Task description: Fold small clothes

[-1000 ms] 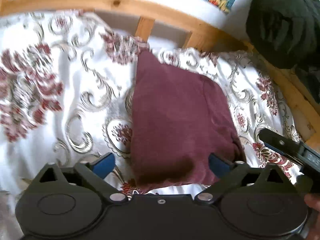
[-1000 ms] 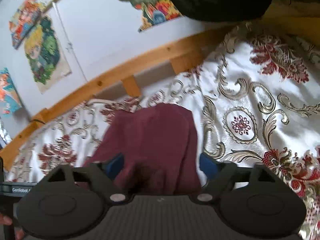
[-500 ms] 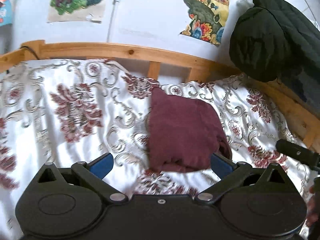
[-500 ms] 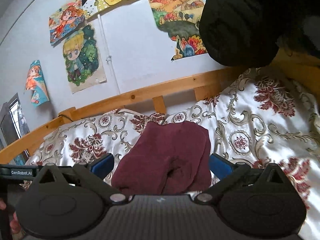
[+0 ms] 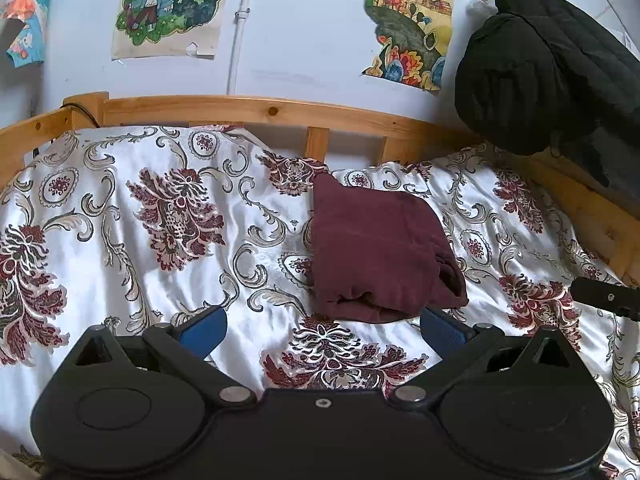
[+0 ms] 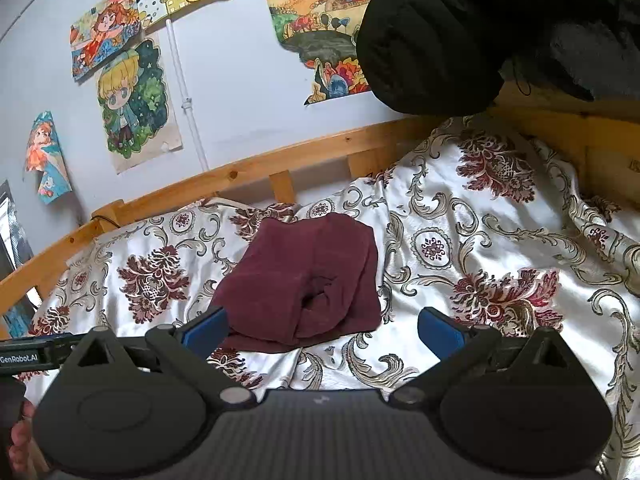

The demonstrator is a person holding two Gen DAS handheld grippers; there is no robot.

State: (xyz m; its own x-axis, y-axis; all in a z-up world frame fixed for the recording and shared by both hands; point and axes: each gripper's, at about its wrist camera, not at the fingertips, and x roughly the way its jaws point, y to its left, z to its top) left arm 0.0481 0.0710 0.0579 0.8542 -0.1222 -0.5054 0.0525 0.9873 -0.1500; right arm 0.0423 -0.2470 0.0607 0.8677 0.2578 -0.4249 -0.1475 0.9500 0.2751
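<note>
A folded maroon garment [image 5: 376, 248] lies on the floral bedspread [image 5: 160, 248], near the wooden rail. It also shows in the right wrist view [image 6: 304, 280], with a dark fold opening on its near side. My left gripper [image 5: 322, 330] is open and empty, held back from the garment's near edge. My right gripper [image 6: 322, 330] is open and empty, also short of the garment. The right gripper's body [image 5: 604, 298] shows at the right edge of the left wrist view, and the left gripper's body [image 6: 28, 354] at the left edge of the right wrist view.
A wooden bed rail [image 5: 280, 114] runs along the far side and the right side [image 5: 592, 216]. A black padded jacket [image 5: 536, 60] hangs over the far right corner. Posters [image 5: 168, 4] hang on the wall behind.
Both grippers have pulled back and up from the maroon garment, which now looks smaller and farther. The garment stays folded on the bed.
</note>
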